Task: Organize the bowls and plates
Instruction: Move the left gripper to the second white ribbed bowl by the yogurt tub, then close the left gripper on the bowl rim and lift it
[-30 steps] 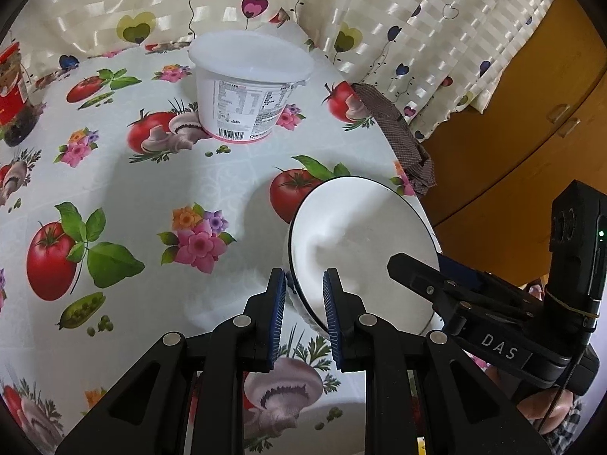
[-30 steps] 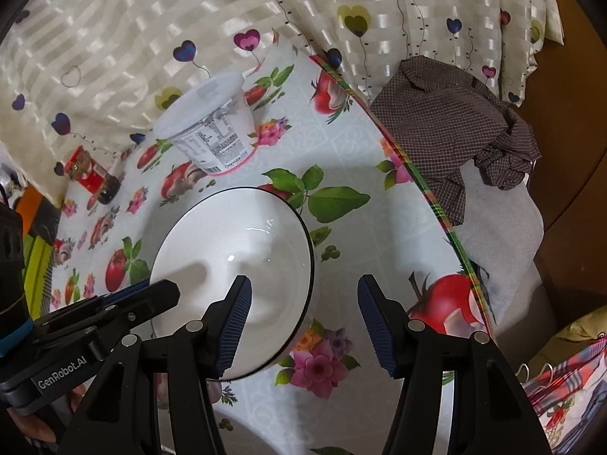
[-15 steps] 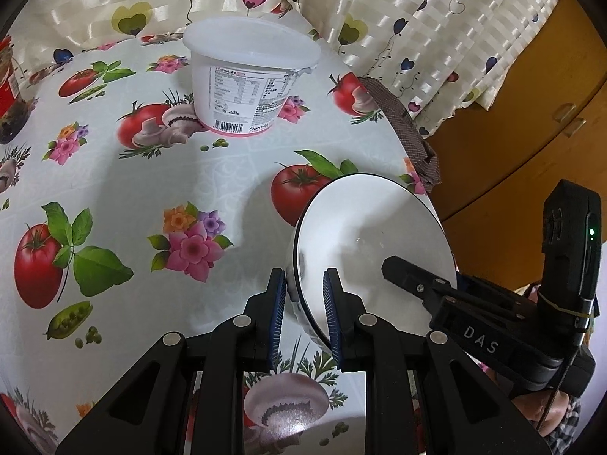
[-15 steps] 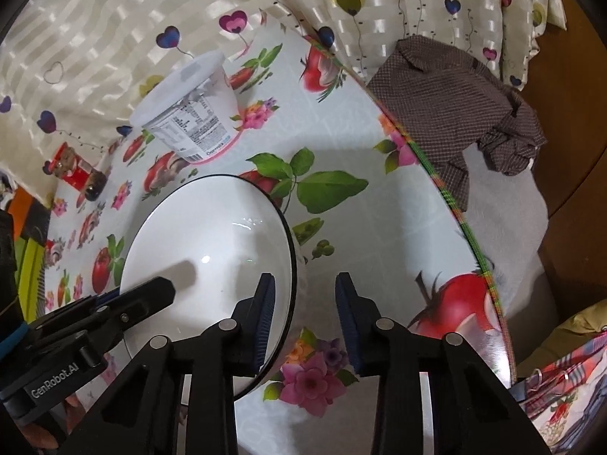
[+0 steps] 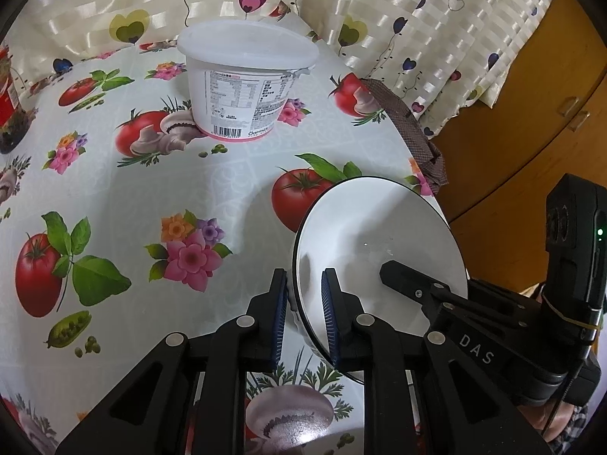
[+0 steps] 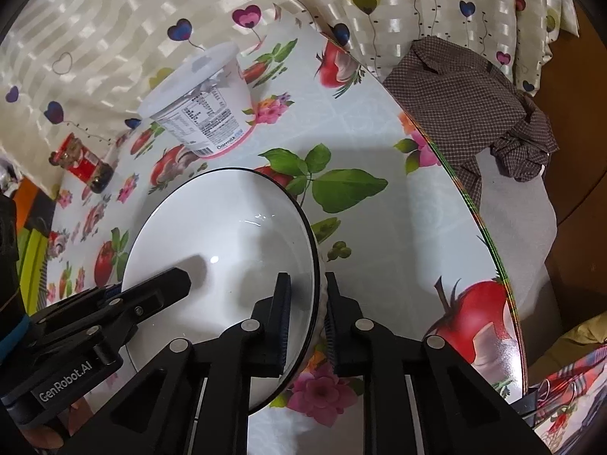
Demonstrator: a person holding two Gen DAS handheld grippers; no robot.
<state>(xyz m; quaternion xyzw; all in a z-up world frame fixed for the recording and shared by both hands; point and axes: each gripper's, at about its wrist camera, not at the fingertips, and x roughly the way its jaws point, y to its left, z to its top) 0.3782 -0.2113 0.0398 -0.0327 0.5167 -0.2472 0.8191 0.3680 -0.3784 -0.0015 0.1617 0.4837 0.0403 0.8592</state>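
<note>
A white bowl with a thin black rim is just above the flowered tablecloth, tilted, near the table's right edge. My left gripper is clamped on the bowl's left rim, one pad inside and one outside, its jaws still closing slightly. In the right wrist view the same bowl fills the middle. My right gripper pinches its right rim, its jaws closing tight on it. Each view also shows the other gripper's finger reaching over the bowl: the right gripper and the left gripper.
A lidded white yogurt tub stands further back on the table. A red jar sits at the far left. A brown checked cloth hangs off the round table edge. A heart-print curtain and a wooden cabinet lie behind.
The right gripper's jaws went from wide apart to closed on the bowl's right rim. The left gripper kept its hold on the left rim, and the bowl now tilts more.
</note>
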